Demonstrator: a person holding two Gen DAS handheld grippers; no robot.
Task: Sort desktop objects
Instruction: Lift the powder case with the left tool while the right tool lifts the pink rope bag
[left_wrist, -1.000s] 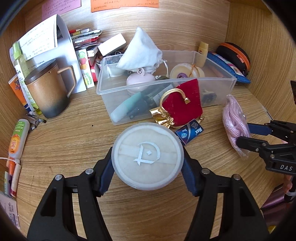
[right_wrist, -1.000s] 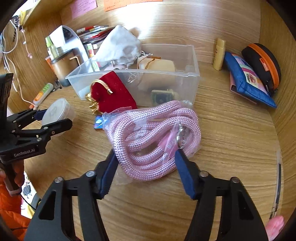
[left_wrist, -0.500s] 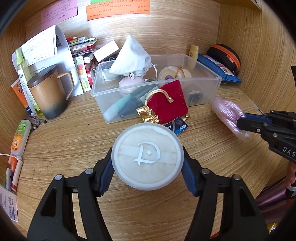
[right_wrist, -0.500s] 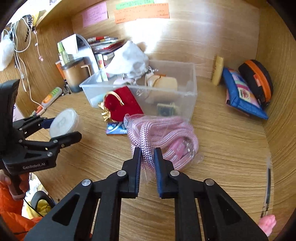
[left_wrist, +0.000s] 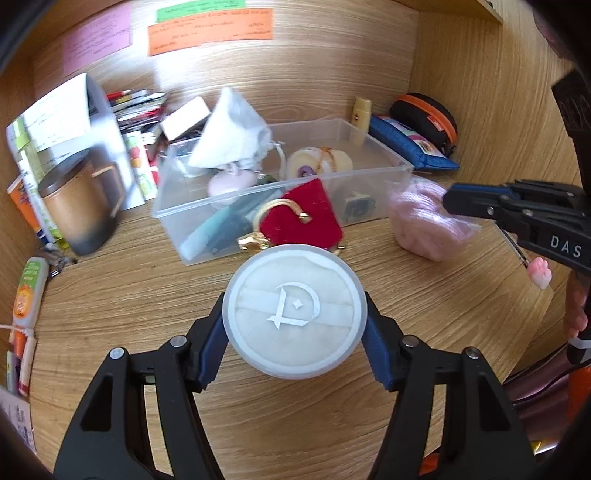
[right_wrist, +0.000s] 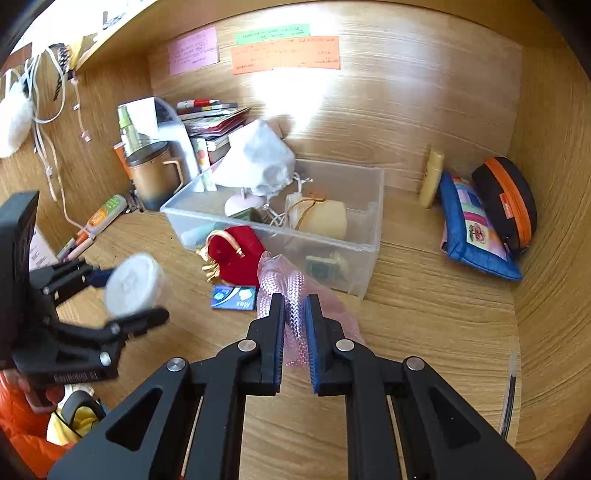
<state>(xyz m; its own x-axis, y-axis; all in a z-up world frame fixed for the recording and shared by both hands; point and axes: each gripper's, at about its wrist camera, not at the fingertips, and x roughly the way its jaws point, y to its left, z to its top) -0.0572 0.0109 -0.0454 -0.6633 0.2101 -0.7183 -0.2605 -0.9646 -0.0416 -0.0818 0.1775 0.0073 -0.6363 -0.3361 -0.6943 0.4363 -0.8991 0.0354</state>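
Jaws of the right gripper (right_wrist: 294, 325), wide a second ago, have just been closing and now pinch the bagged pink rope (right_wrist: 291, 295), lifted off the desk (right_wrist: 424, 295). Left gripper (left_wrist: 294, 325) still clamps the round tub (left_wrist: 294, 314); bin (left_wrist: 369, 177) lies beyond.

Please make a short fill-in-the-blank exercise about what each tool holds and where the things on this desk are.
1. The left tool is closed on a round white ____ with a "D" on its lid.
2. The right tool is shut on a bagged pink ____.
3. The red pouch leans against the front of the clear ____.
4. The brown mug stands to the ____ of the clear box in the left wrist view.

Missing words: container; rope; box; left
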